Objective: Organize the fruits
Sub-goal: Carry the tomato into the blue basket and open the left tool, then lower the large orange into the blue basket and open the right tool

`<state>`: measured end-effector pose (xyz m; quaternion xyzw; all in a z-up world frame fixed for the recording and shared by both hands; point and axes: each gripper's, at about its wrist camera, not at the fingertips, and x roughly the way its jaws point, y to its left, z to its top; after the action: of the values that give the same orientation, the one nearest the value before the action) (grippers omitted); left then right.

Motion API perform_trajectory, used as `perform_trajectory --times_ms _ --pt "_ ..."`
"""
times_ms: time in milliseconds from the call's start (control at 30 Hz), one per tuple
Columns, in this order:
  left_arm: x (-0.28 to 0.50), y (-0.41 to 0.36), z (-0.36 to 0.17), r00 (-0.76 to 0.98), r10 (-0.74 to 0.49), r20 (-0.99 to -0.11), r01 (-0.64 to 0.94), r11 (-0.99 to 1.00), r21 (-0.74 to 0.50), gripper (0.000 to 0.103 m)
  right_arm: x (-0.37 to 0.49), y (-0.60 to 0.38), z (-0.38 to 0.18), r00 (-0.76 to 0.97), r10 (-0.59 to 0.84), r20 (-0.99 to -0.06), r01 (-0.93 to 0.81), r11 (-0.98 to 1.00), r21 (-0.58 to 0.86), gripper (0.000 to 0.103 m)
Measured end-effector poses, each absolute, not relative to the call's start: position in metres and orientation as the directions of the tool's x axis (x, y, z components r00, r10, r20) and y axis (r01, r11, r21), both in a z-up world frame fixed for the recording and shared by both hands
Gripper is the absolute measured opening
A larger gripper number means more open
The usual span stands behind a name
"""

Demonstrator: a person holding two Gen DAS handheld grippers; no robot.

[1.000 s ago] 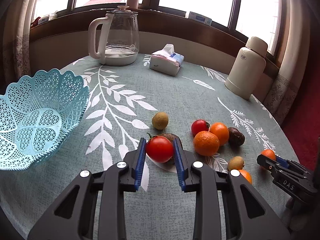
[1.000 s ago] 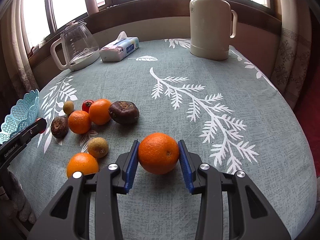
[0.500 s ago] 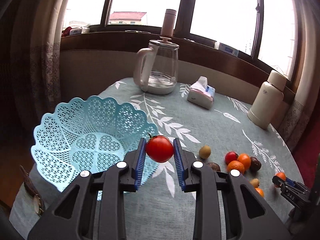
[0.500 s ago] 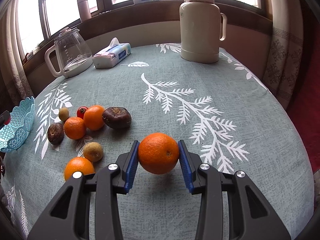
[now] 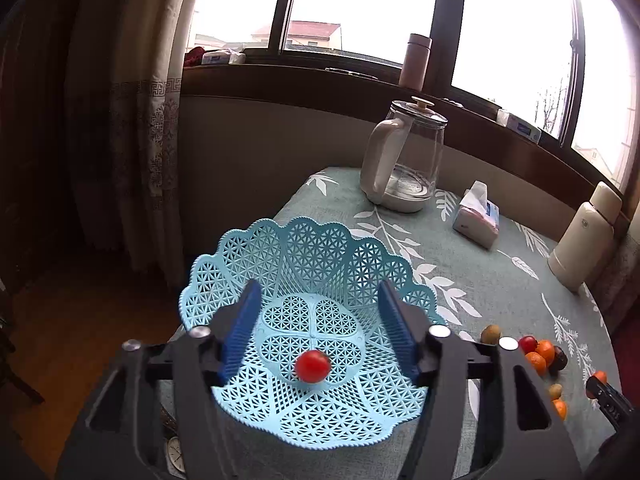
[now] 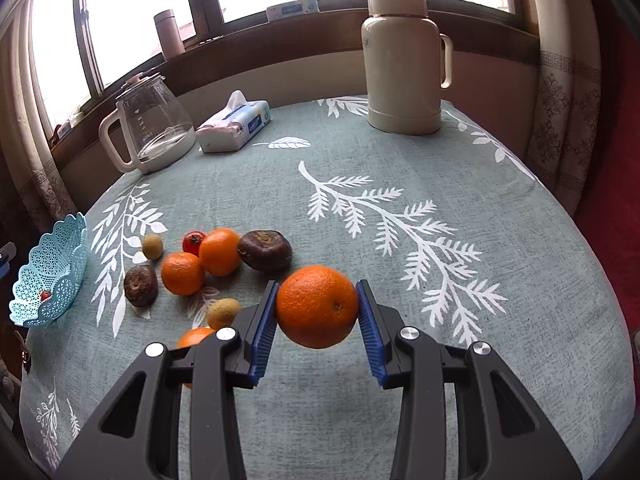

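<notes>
Below my wide-open left gripper (image 5: 318, 334), the blue basket (image 5: 320, 248) holds one tomato (image 5: 313, 366). My right gripper (image 6: 317, 312) clamps one orange (image 6: 316, 306); three more oranges (image 6: 182, 273) lie left of it on the table (image 6: 460, 320).

Left tool (image 5: 318, 330) agape, right tool (image 6: 317, 312) clamped

Leaf-print table (image 6: 400, 152), basket (image 5: 320, 248), kettle (image 6: 152, 124), tissues (image 6: 236, 124), thermos (image 6: 404, 60), loose fruit (image 6: 220, 252)
</notes>
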<state>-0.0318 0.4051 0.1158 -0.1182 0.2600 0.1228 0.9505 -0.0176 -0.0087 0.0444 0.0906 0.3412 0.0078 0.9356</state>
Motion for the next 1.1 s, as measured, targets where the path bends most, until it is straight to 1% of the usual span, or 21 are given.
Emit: perform_trajectory --times_ms 33,100,167,333,433,633,800,1000,1067,1100 --pt "-0.033 0.407 0.118 0.840 0.168 -0.515 -0.293 0.941 -0.172 0.082 -0.018 -0.003 0.049 0.772 0.086 -0.630 0.033 0.984 0.174 0.039" --pt "-0.035 0.410 0.122 0.845 0.164 -0.509 -0.291 0.939 -0.181 0.083 -0.018 0.010 0.057 0.780 0.108 -0.616 0.001 0.985 0.175 0.039" --pt "-0.039 0.416 0.126 0.852 0.166 -0.497 -0.297 0.935 -0.196 0.091 -0.018 0.024 0.066 0.786 0.137 -0.603 -0.035 0.983 0.178 0.039" --pt "-0.046 0.430 0.134 0.860 0.185 -0.475 -0.317 0.923 -0.216 0.098 -0.010 0.065 0.082 0.777 0.233 -0.585 -0.140 0.969 0.202 0.039" --pt "-0.050 0.433 0.139 0.862 0.195 -0.467 -0.323 0.923 -0.211 0.100 -0.003 0.094 0.089 0.758 0.298 -0.580 -0.204 0.953 0.223 0.039" --pt "-0.055 0.437 0.147 0.871 0.194 -0.451 -0.314 0.926 -0.210 0.100 0.004 0.162 0.100 0.709 0.411 -0.573 -0.332 0.911 0.244 0.039" --pt "-0.060 0.446 0.151 0.877 0.191 -0.442 -0.320 0.917 -0.238 0.100 0.012 0.211 0.100 0.671 0.454 -0.586 -0.395 0.888 0.235 0.039" --pt "-0.063 0.453 0.151 0.875 0.196 -0.443 -0.334 0.907 -0.257 0.100 0.028 0.251 0.097 0.636 0.470 -0.612 -0.427 0.875 0.228 0.039" --pt "-0.062 0.455 0.150 0.874 0.194 -0.445 -0.337 0.903 -0.268 0.100 0.032 0.259 0.095 0.627 0.473 -0.619 -0.431 0.872 0.230 0.041" --pt "-0.062 0.456 0.149 0.874 0.192 -0.447 -0.338 0.901 -0.273 0.100 0.034 0.262 0.094 0.627 0.472 -0.619 -0.430 0.873 0.230 0.044"
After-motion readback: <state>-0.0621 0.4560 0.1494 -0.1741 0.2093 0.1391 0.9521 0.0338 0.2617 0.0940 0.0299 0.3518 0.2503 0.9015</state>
